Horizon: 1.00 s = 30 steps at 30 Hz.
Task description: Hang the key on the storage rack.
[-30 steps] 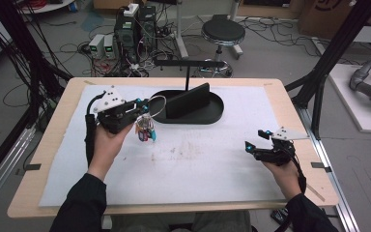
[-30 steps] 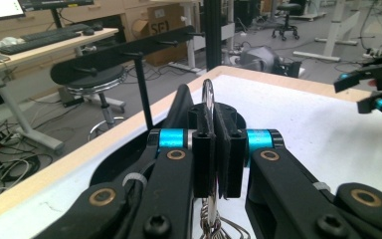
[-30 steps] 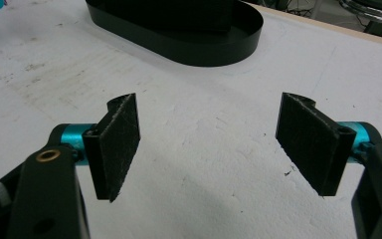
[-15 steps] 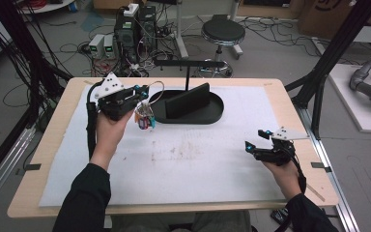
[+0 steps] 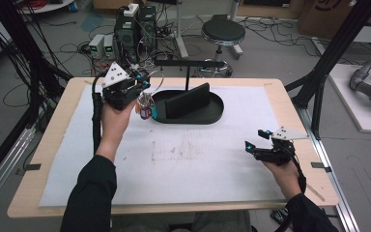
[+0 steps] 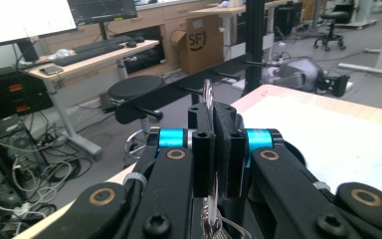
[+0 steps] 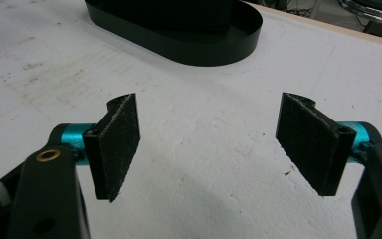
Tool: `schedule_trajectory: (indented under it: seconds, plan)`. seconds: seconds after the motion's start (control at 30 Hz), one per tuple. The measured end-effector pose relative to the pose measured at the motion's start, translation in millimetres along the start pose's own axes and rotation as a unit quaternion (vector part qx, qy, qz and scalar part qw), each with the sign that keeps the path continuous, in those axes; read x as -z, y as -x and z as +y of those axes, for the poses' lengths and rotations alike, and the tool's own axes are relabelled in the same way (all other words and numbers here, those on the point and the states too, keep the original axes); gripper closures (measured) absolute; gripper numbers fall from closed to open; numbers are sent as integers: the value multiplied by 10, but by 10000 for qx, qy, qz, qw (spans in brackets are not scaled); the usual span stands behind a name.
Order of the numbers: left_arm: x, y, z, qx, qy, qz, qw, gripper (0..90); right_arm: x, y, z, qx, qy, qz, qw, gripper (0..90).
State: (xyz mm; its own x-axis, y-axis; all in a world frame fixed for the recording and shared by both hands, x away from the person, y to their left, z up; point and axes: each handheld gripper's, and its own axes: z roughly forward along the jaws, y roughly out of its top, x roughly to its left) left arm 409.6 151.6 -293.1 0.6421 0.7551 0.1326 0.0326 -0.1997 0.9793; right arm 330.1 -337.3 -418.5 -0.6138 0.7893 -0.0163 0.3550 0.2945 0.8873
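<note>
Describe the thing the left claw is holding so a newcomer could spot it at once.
Start at the black oval tray at the table's far side. Just left of its rim, the left claw is shut on a key ring: the one small dangling bunch, with teal and purple bits.

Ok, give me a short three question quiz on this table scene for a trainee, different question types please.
1. True or false: the left gripper is open and holds nothing.
2. What sits near the bunch of keys? A) a black oval stand B) a red bowl C) a glass jar
3. Fill in: the right gripper has its jaws ____ above the white mat.

Key:
1. False; it is shut on the key ring, with the keys hanging below.
2. A
3. open
</note>
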Motion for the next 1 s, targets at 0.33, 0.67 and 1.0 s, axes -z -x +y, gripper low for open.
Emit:
schedule_trajectory:
  seconds: [0.33,0.67,1.0]
  plan:
    - [-134,-98,-15,-53,12,264,9996,863,2,9,-1,32,17,5,10000,257]
    - [-306,-127,-4,-60,-85,202,9997,862,-5,12,-1,21,2,14,10000,257]
    - [-492,-129,-55,51,-175,233,9996,862,-2,15,-2,15,-3,24,10000,257]
